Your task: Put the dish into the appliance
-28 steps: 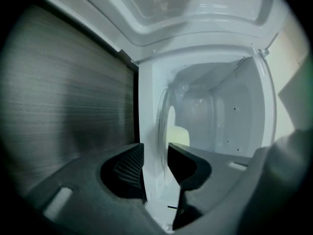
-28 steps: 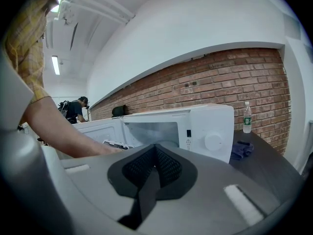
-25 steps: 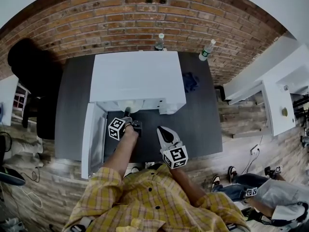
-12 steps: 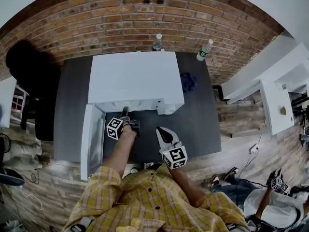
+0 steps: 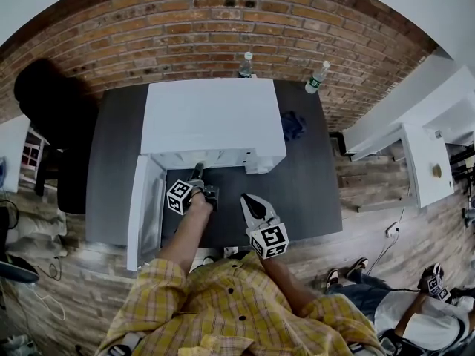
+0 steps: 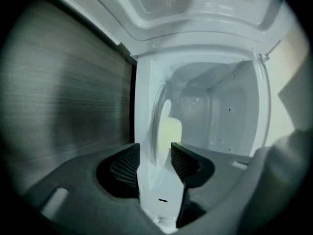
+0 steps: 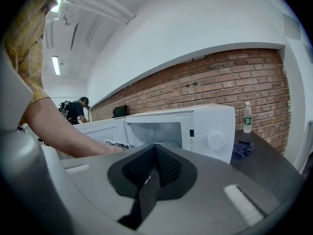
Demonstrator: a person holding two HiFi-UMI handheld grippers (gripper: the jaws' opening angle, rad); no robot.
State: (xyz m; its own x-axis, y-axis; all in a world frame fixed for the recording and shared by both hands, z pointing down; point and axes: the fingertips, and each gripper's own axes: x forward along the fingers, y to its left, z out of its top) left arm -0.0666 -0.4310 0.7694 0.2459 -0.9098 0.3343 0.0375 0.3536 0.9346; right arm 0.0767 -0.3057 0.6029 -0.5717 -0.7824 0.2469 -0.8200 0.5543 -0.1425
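Dish point(image 6: 163, 126) sits inside microwave point(image 5: 215, 117). Left hand-held gripper point(image 6: 154, 148) jaws just opened, dish rim in the gap, pads clear. Right hand-held gripper point(image 7: 155, 151) closed, empty, in front of microwave.

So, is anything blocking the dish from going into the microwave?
Nothing visible. The door stands open at the left, and the dish already sits inside the microwave. The left gripper has just been opening; the dish shows between its jaws, unpressed.

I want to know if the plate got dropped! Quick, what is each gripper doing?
Left gripper: open, jaws just opened; dish seen between them, not gripped.
Right gripper: closed, holding nothing.
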